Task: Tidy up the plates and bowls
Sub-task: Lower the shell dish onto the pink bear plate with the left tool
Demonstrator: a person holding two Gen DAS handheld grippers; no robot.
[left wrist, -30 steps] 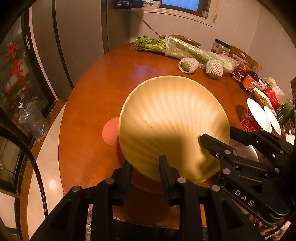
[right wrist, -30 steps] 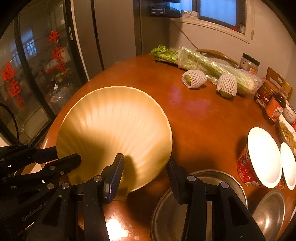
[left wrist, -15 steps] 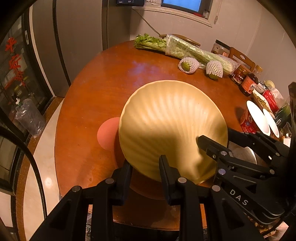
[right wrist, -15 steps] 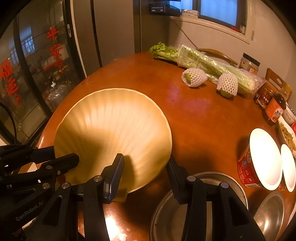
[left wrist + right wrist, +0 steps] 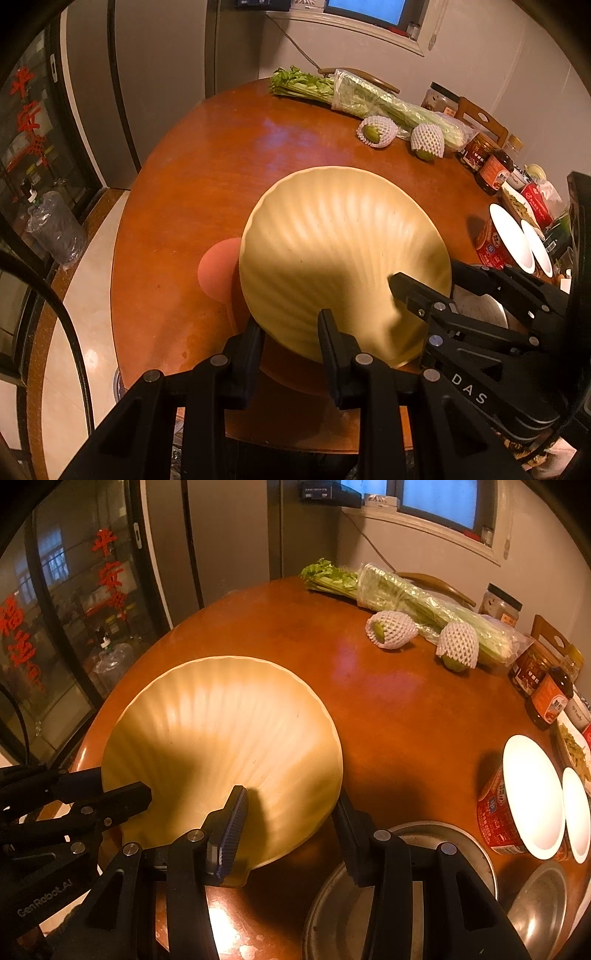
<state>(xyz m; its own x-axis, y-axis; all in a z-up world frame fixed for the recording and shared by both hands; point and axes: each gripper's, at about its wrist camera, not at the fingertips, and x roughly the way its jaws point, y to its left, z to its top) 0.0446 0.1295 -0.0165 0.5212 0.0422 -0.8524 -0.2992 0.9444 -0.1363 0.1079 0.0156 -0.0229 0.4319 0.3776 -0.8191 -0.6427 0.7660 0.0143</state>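
We hold the shell-shaped plate (image 5: 343, 251) tilted above the worktop (image 5: 207, 177); our left gripper (image 5: 290, 328) pinches its six-o'clock rim; our right gripper (image 5: 290, 812) clamps its rim at four o'clock.

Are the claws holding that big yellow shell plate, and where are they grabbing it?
Yes. Both claws pinch the yellow shell-shaped plate at its near rim: the left claw on its left side, the right claw by the narrow hinge end, with the plate tilted.
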